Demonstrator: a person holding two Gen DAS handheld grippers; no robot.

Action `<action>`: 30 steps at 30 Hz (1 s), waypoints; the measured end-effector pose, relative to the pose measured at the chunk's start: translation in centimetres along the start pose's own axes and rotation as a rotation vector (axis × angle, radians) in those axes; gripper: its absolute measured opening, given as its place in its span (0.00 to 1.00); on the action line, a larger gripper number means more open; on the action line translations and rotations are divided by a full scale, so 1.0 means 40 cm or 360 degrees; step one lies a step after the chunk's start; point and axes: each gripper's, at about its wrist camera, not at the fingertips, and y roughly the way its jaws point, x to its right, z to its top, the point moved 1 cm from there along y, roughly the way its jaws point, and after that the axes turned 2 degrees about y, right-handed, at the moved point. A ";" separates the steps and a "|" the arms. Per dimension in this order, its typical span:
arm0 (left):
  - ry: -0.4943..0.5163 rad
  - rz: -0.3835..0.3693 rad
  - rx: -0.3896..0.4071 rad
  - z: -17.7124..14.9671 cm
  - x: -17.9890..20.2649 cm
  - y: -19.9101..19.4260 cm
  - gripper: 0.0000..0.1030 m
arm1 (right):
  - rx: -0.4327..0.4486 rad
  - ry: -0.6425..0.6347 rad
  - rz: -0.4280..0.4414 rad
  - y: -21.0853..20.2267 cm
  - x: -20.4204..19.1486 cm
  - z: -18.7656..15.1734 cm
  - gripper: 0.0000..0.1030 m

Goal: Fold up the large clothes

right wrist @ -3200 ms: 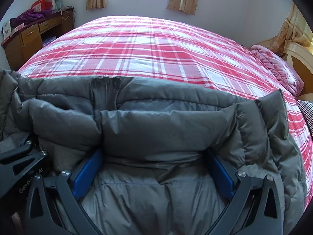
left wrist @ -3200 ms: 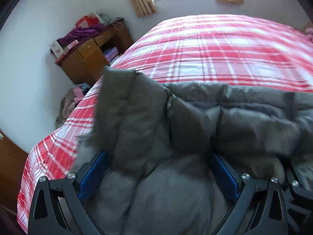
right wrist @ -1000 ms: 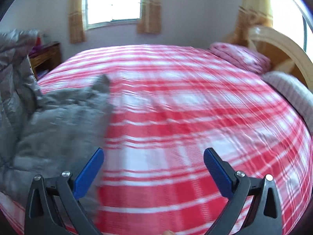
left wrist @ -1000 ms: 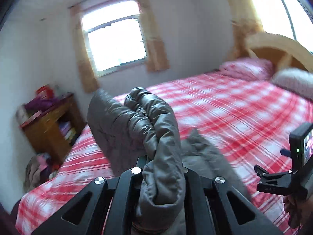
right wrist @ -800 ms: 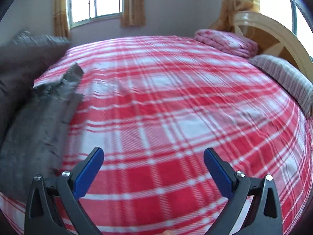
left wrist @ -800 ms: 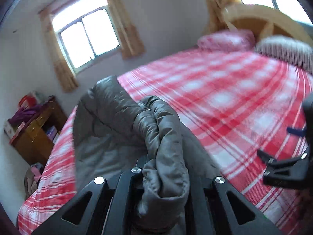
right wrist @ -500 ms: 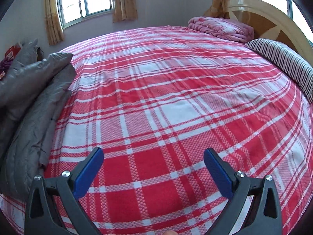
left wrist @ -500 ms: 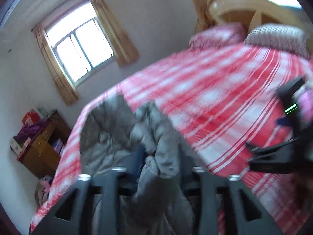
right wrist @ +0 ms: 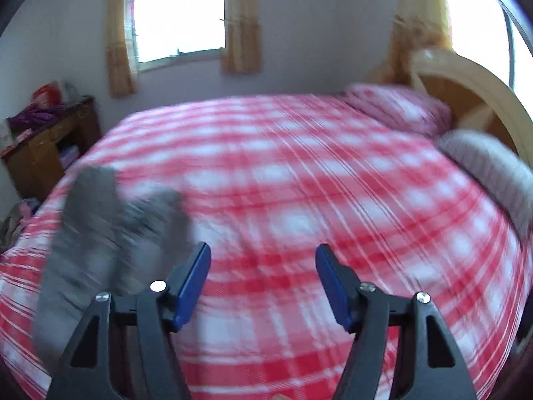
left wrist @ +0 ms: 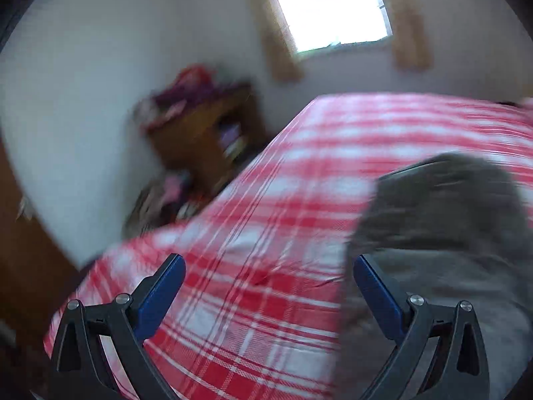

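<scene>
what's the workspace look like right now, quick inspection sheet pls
surface: bed with red plaid cover.
job's things: grey jacket lies bunched on the bed, held by neither gripper.
clutter: clothes heap on the floor by the desk.
grippers: left gripper open, jaws just opened, nothing between; right gripper open, jaws just closing, nothing between.
cables: nothing seen.
surroundings: window, curtains, headboard, pillows.

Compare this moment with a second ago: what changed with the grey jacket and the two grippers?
The left gripper has let go of the grey jacket: its jaws have just been opening, nothing between them, and the jacket lies on the plaid bed to its right. The right gripper, empty, has just been closing partway. Pillows and desk unchanged.
</scene>
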 end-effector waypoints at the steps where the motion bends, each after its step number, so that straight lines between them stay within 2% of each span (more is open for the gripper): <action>1: -0.0041 0.0002 -0.0057 -0.006 -0.007 0.035 0.98 | 0.0020 -0.0053 0.0021 -0.007 -0.064 0.039 0.67; 4: -0.0149 -0.0004 -0.0174 -0.019 0.008 0.118 0.98 | 0.0015 -0.0162 0.0095 0.009 -0.230 0.107 0.67; 6: -0.0185 -0.0038 -0.0197 -0.022 0.016 0.140 0.98 | -0.0029 -0.0168 0.0173 0.036 -0.317 0.129 0.66; 9: -0.0173 -0.0106 -0.0149 -0.015 0.046 0.133 0.98 | -0.0030 -0.0247 0.0165 0.107 -0.443 0.126 0.66; 11: -0.0135 -0.0191 -0.0090 -0.001 0.076 0.122 0.98 | -0.0103 -0.0226 0.0205 0.173 -0.465 0.100 0.60; 15: -0.0009 -0.0285 0.0052 0.019 0.157 0.081 0.98 | -0.0199 -0.0193 0.0121 0.281 -0.417 0.003 0.58; 17: 0.0083 -0.0345 0.0073 0.015 0.216 0.061 0.98 | -0.0251 -0.0131 0.0100 0.314 -0.364 -0.035 0.58; 20: 0.0164 -0.0383 0.0074 -0.005 0.289 0.039 0.98 | -0.0254 -0.0029 0.0080 0.340 -0.287 -0.075 0.58; 25: 0.0324 -0.0285 0.0147 -0.037 0.373 0.024 0.98 | -0.0209 0.0104 0.0080 0.349 -0.197 -0.109 0.58; 30: 0.0339 -0.0274 0.0130 -0.055 0.395 0.053 0.98 | -0.0204 0.0134 0.0126 0.363 -0.188 -0.136 0.58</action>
